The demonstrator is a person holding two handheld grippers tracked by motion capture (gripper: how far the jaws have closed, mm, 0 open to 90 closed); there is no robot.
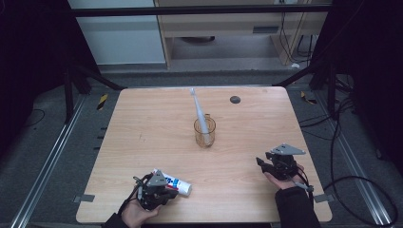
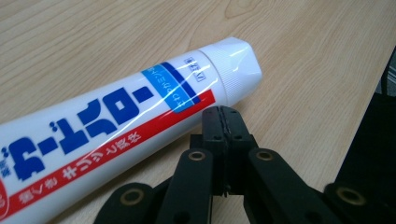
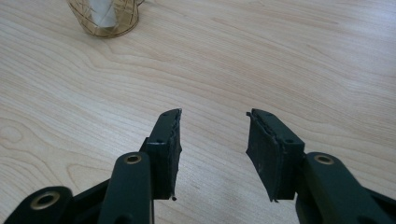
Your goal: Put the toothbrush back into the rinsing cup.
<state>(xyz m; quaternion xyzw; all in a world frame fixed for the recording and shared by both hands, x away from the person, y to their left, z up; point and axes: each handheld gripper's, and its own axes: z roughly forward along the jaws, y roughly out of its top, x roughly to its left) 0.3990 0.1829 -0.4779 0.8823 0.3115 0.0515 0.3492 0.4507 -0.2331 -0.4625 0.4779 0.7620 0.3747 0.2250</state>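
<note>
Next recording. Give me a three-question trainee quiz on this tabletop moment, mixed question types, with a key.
1. True or false: the left gripper has its jaws clamped around the toothpaste tube.
2. What stands inside the glass cup?
3. The right gripper is: A) open with nothing between its jaws, B) shut on the cup, C) holding the tube.

Key: 1 false, the jaws are shut beside the tube; 2 a toothbrush; 3 A.

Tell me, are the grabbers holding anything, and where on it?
Nothing is held. The left gripper is shut and empty beside the toothpaste tube. The right gripper is open over bare table.
</note>
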